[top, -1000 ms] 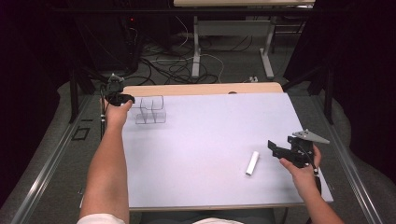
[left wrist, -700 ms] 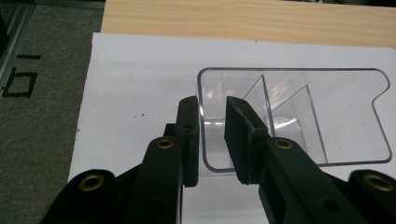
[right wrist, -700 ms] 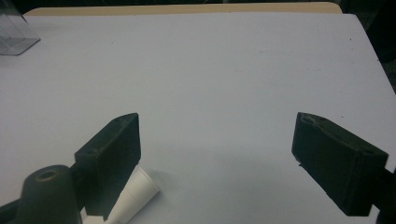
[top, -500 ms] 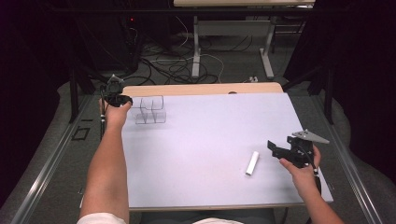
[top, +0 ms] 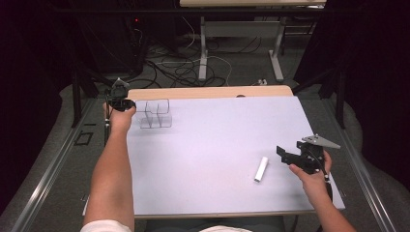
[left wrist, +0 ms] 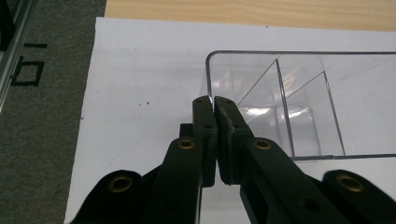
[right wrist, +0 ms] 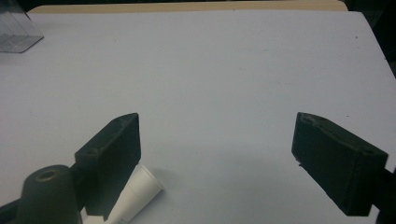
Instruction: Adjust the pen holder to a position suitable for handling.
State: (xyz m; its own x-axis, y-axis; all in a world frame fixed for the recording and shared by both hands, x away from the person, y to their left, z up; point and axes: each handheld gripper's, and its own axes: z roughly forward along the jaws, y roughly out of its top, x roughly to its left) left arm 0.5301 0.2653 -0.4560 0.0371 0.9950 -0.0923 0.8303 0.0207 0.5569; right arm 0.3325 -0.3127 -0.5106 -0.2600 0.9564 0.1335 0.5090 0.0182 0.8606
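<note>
A clear plastic box [top: 154, 114] with dividers stands at the far left of the white table sheet [top: 217, 140]. My left gripper [top: 121, 100] is at the box's left end. In the left gripper view its jaws [left wrist: 214, 103] are pressed together on the left wall of the clear box [left wrist: 299, 102]. A white cylinder [top: 261, 169] lies near the front right of the sheet. My right gripper [top: 285, 153] hovers just to its right, open and holding nothing. In the right gripper view the white cylinder [right wrist: 136, 195] lies partly behind one jaw of the open gripper [right wrist: 217, 140].
A wooden table edge [top: 208, 92] shows beyond the sheet. Cables [top: 183, 67] and table legs are on the floor behind. A metal rail [top: 43, 183] runs along the left side. The clear box's corner [right wrist: 16, 28] sits at the top left of the right gripper view.
</note>
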